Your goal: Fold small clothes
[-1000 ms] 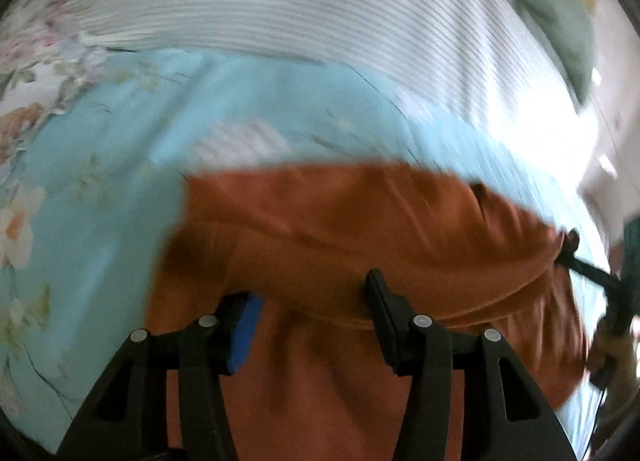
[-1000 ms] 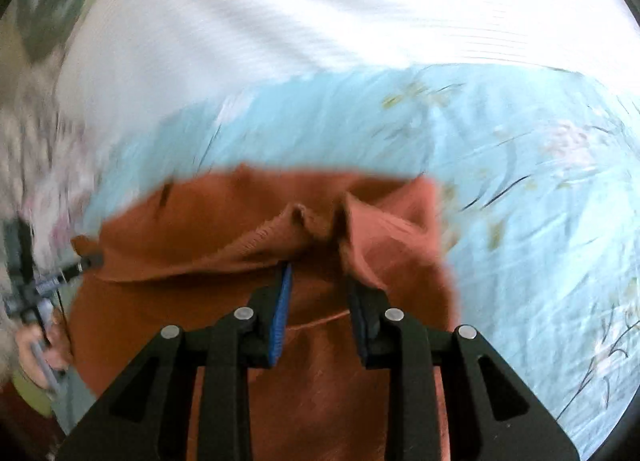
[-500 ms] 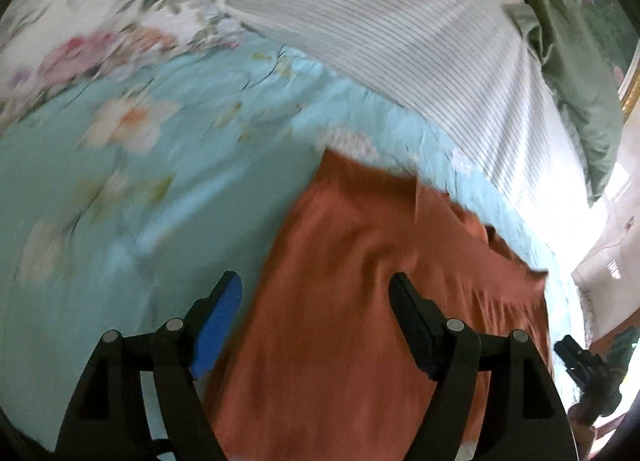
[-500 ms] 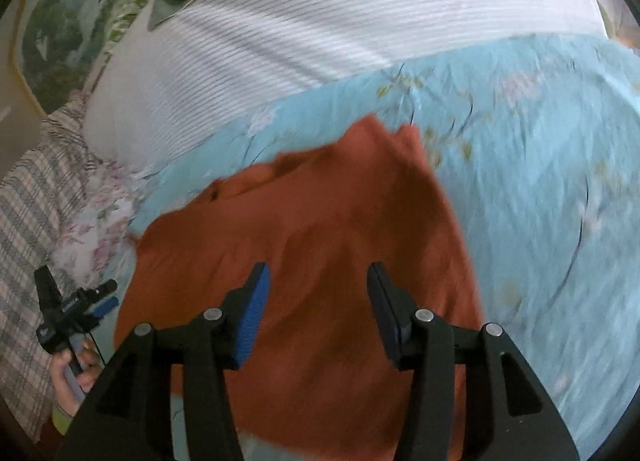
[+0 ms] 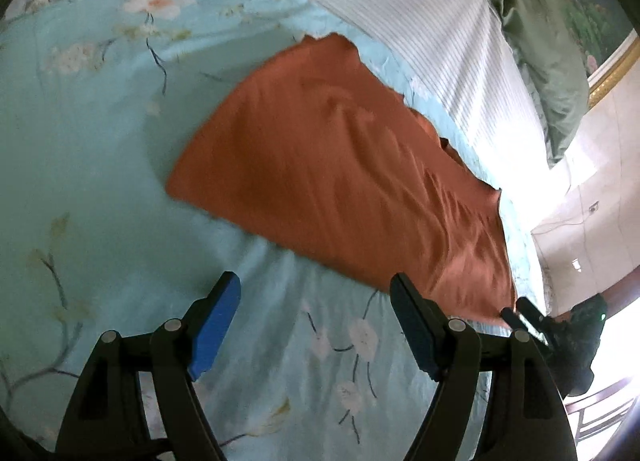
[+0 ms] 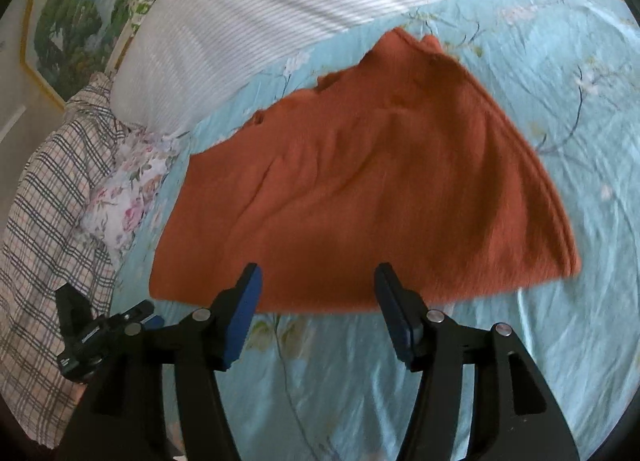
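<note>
A rust-orange garment (image 5: 344,165) lies flat, folded over, on the light blue floral bedspread (image 5: 92,149). It also shows in the right wrist view (image 6: 360,181). My left gripper (image 5: 316,301) is open and empty, held above the bedspread just short of the garment's near edge. My right gripper (image 6: 318,295) is open and empty, its fingertips at the garment's near edge. The right gripper also shows at the far right of the left wrist view (image 5: 560,333), and the left gripper at the lower left of the right wrist view (image 6: 100,333).
A white striped cover (image 6: 280,9) lies beyond the garment. A green cloth (image 5: 548,61) lies at the far right, a plaid cloth (image 6: 44,221) and a floral pillow (image 6: 128,197) at the left. A framed picture (image 6: 80,9) hangs behind.
Both grippers let go of the orange garment's folded edge, opened wide and drew back toward me. The garment now lies flat on the bed.
</note>
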The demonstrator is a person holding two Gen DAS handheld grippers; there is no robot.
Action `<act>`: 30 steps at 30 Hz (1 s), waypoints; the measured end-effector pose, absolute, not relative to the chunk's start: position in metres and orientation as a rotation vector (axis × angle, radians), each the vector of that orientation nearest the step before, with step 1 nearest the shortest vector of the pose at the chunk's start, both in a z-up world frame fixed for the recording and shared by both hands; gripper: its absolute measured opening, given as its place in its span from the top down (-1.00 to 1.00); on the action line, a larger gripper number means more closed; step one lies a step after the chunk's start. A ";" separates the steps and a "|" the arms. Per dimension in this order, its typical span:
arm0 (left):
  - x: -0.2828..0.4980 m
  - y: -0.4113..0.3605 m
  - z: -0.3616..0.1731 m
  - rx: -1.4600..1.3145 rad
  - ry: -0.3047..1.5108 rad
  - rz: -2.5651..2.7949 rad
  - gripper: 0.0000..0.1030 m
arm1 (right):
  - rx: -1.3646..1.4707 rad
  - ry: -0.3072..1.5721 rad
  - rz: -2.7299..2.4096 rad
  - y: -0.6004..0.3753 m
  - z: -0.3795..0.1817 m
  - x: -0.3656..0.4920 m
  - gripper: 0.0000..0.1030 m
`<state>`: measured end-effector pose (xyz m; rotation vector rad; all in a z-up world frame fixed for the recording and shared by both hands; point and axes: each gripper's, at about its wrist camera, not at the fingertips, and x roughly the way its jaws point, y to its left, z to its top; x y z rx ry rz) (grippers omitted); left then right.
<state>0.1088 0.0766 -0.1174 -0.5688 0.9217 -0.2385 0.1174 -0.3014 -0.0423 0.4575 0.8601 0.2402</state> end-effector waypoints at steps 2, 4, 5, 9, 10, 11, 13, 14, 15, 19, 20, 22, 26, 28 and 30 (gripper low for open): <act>0.110 0.076 -0.119 -0.596 0.917 -0.243 -0.57 | 0.453 0.863 0.241 -0.300 -0.042 0.113 -0.21; 0.116 0.076 -0.122 -0.628 0.911 -0.240 -0.59 | 0.452 0.862 0.240 -0.299 -0.041 0.110 -0.29; 0.119 0.076 -0.123 -0.644 0.910 -0.235 -0.59 | 0.454 0.860 0.241 -0.299 -0.041 0.107 -0.31; 0.136 0.082 -0.126 -0.702 0.878 -0.207 -0.59 | 0.458 0.861 0.246 -0.298 -0.042 0.106 -0.39; 0.141 0.084 -0.127 -0.709 0.866 -0.197 -0.59 | 0.460 0.861 0.251 -0.297 -0.042 0.105 -0.40; 0.146 0.086 -0.128 -0.715 0.855 -0.182 -0.59 | 0.466 0.859 0.263 -0.297 -0.042 0.106 -0.40; 0.156 0.090 -0.130 -0.734 0.836 -0.157 -0.59 | 0.497 0.841 0.302 -0.298 -0.041 0.106 -0.47; 0.162 0.091 -0.130 -0.739 0.828 -0.141 -0.58 | 0.506 0.838 0.312 -0.299 -0.040 0.107 -0.56; 0.166 0.092 -0.130 -0.739 0.822 -0.128 -0.56 | 0.500 0.842 0.300 -0.299 -0.039 0.108 -0.61; 0.182 0.093 -0.124 -0.705 0.803 -0.088 0.13 | 0.462 0.864 0.275 -0.302 -0.036 0.117 -0.61; 0.186 0.092 -0.123 -0.692 0.806 -0.092 0.46 | 0.458 0.869 0.271 -0.303 -0.036 0.119 -0.61; 0.189 0.090 -0.116 -0.663 0.794 -0.097 0.71 | 0.462 0.863 0.271 -0.309 -0.035 0.124 -0.61; 0.182 0.062 -0.082 -0.513 0.714 -0.158 0.81 | 0.507 0.848 0.300 -0.324 -0.030 0.136 -0.61; 0.178 0.041 -0.065 -0.449 0.681 -0.211 0.82 | 0.502 0.836 0.298 -0.329 -0.022 0.142 -0.61; 0.174 0.010 -0.050 -0.359 0.652 -0.270 0.83 | 0.498 0.829 0.295 -0.334 -0.013 0.148 -0.61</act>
